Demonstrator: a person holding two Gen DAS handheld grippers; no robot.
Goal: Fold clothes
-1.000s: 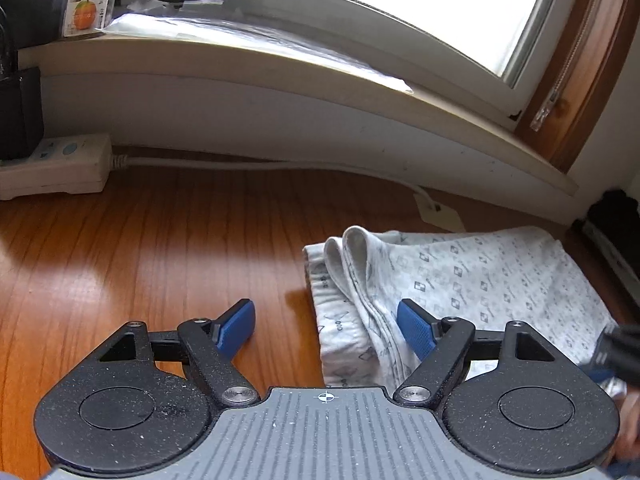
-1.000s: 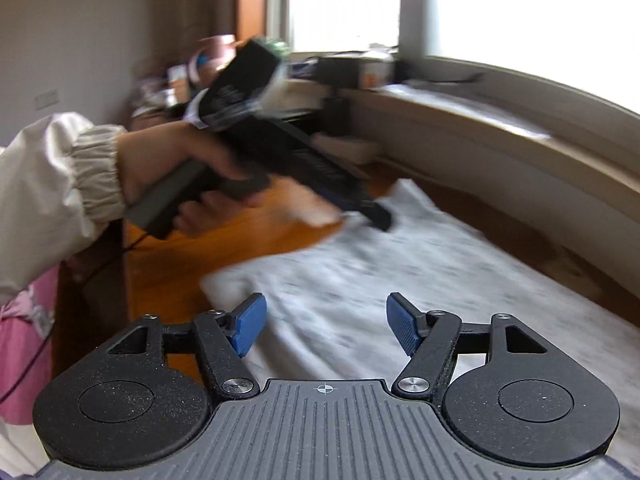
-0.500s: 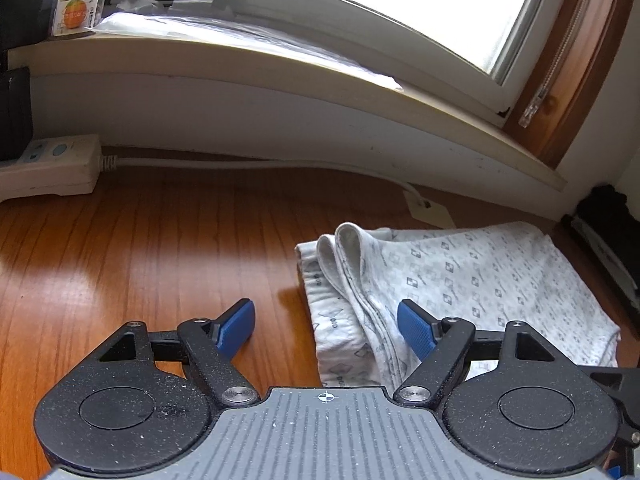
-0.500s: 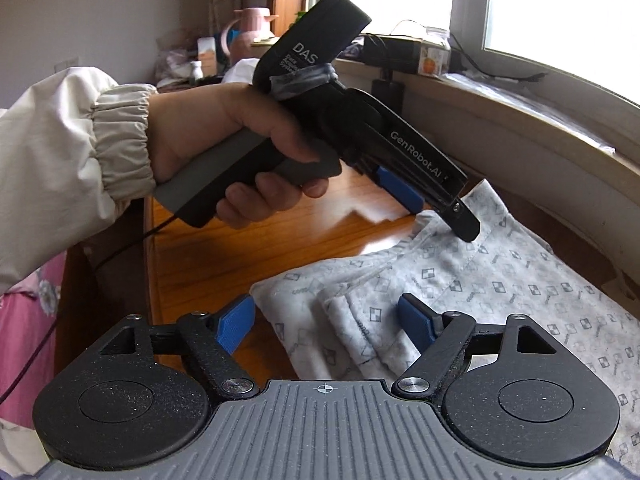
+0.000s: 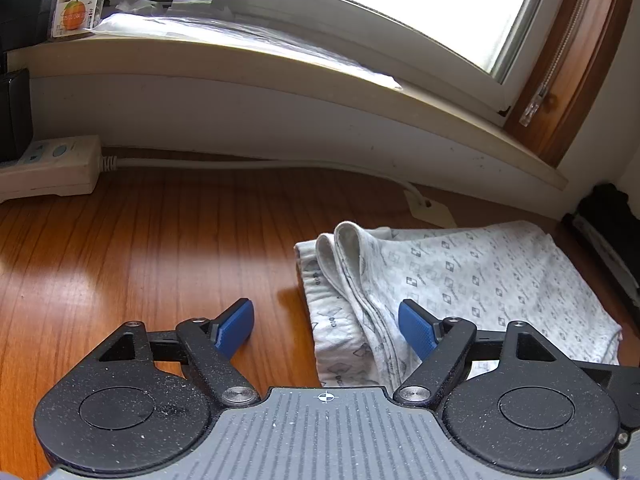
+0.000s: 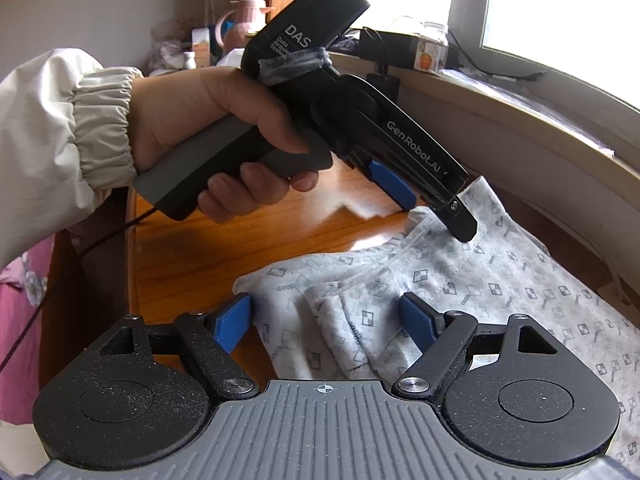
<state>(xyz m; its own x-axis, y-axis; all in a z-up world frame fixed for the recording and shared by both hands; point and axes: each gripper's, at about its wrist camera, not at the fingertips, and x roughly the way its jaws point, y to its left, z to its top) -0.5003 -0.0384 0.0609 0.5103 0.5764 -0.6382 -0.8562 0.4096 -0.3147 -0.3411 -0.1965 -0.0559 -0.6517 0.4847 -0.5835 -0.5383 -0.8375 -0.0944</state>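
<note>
A white garment (image 5: 480, 276) with a small grey print lies folded flat on the wooden table (image 5: 160, 260). Its layered left edge runs between the blue pads of my left gripper (image 5: 326, 328), which stands open just above it. In the right wrist view the same garment (image 6: 500, 280) spreads to the right. My right gripper (image 6: 326, 320) is open over its near corner, with folded layers between the pads and no squeeze showing. A hand (image 6: 208, 120) holds the left gripper (image 6: 432, 208), whose black fingertip (image 6: 464, 232) hovers at the cloth's far edge.
A white power strip (image 5: 52, 164) and its cable run along the wall under the window sill (image 5: 280, 64). A paper tag (image 5: 430, 210) lies behind the garment, and a dark object (image 5: 608, 208) sits at the far right. A jar (image 5: 78, 0) stands on the sill.
My right gripper has moved in over the garment's near corner and its jaws stand wider. The left gripper has stayed put over the left edge.
</note>
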